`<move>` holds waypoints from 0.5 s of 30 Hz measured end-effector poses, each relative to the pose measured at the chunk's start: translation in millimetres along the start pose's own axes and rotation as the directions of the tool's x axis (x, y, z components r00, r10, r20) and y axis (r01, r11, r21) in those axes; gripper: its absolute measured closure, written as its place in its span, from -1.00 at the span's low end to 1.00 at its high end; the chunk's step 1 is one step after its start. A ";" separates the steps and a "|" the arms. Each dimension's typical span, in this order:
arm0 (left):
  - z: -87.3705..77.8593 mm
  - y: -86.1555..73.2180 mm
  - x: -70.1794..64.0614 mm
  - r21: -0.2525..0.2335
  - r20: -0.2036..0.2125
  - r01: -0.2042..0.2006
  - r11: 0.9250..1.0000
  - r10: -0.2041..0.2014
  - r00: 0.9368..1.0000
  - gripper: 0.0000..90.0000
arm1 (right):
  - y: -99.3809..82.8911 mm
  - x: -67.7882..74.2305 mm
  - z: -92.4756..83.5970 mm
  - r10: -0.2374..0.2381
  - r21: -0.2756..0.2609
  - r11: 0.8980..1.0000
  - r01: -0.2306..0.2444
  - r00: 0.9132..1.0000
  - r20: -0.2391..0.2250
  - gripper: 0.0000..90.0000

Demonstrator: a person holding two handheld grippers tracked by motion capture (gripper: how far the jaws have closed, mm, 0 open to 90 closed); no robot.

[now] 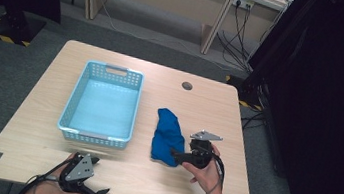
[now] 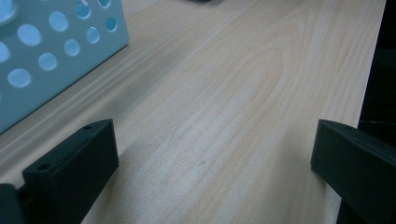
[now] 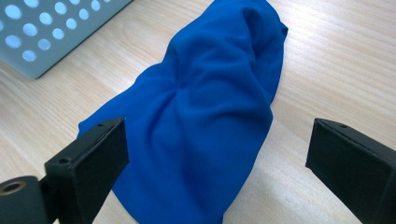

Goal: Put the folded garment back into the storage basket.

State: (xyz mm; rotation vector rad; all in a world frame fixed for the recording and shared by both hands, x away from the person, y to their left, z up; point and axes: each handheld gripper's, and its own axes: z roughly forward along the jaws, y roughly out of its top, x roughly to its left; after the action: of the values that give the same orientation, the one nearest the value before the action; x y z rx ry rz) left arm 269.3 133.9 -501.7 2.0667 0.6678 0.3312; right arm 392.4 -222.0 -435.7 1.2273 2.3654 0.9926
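Right gripper view: crumpled blue cloth (image 3: 205,126)

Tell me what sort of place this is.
Probably a lab or office workroom: a wooden table on grey carpet, cables running to wall sockets, and black tripod legs.

We see a light blue perforated plastic basket (image 1: 101,103) on the pale wooden table (image 1: 159,176), left of centre. To its right lies a crumpled blue cloth (image 1: 167,135). Our right gripper (image 1: 176,154) sits at the cloth's near edge; our left gripper (image 1: 99,175) is at the table's near edge, before the basket.
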 end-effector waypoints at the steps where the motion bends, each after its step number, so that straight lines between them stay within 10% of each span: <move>1: 0.0 0.0 -0.1 0.000 -0.001 -0.001 1.000 0.001 1.000 -1.00 | 0.8 0.0 0.6 0.001 -0.001 1.000 -0.001 1.000 -0.001 -0.86; 15: 0.0 0.0 -0.1 0.000 0.000 0.000 1.000 0.000 1.000 -1.00 | 9.7 -4.0 6.5 0.008 -0.003 1.000 -0.008 1.000 0.009 -0.85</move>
State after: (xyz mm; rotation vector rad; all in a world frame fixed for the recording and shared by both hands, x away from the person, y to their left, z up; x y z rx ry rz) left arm 269.2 133.9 -501.8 2.0670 0.6678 0.3316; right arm 404.1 -218.5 -433.9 1.2390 2.3534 0.9906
